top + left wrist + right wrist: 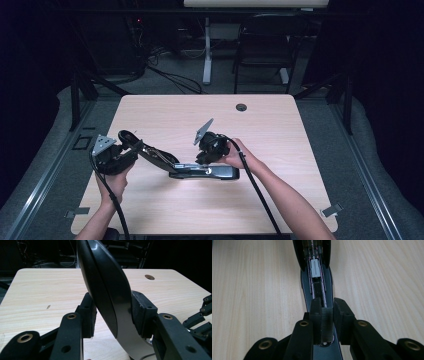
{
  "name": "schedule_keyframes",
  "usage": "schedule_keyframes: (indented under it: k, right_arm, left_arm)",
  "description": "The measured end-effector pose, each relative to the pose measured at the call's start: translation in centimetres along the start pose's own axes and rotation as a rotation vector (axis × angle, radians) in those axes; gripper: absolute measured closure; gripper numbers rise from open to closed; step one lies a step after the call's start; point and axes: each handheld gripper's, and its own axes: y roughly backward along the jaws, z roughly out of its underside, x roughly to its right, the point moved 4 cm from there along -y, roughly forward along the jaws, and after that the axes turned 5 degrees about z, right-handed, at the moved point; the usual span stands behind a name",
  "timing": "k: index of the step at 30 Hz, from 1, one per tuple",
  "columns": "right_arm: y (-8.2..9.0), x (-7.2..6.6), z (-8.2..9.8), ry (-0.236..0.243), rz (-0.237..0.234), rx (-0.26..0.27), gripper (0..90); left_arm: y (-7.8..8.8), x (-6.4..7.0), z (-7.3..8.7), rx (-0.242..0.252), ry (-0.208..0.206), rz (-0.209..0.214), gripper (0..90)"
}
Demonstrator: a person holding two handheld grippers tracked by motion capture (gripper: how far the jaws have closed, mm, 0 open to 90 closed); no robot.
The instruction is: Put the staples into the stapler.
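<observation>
A long black stapler [205,171] lies opened out near the front middle of the table [200,115]. Its curved top cover [105,277] is swung up and away to the left. My left gripper [131,145] is shut on that cover, with a pad [140,312] pressing on each side. My right gripper [327,307] hangs over the stapler's open magazine channel [317,287]. It is shut on a thin grey ribbed strip [327,325] that looks like a strip of staples, standing on edge in line with the channel. A white pusher [315,268] sits farther along the channel.
A round cable hole [241,107] is in the table near its far edge. Behind the table stand a dark chair [265,45] and a white desk leg [206,50], with cables on the floor. Bare wood lies on both sides of the stapler.
</observation>
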Motion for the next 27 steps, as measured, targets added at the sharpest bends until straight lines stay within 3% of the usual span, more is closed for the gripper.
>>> schedule_keyframes:
  k: [7,27]
  right_arm:
    - [-0.6,-0.1,-0.1,0.023,-0.016,-0.008,78.2]
    - [-1.3,-0.1,0.0,0.031,-0.043,-0.010,78.2]
  left_arm:
    - [0.0,0.0,0.0,-0.003,-0.001,0.001,57.9]
    - [-0.1,0.0,0.0,0.000,-0.002,0.002,57.8]
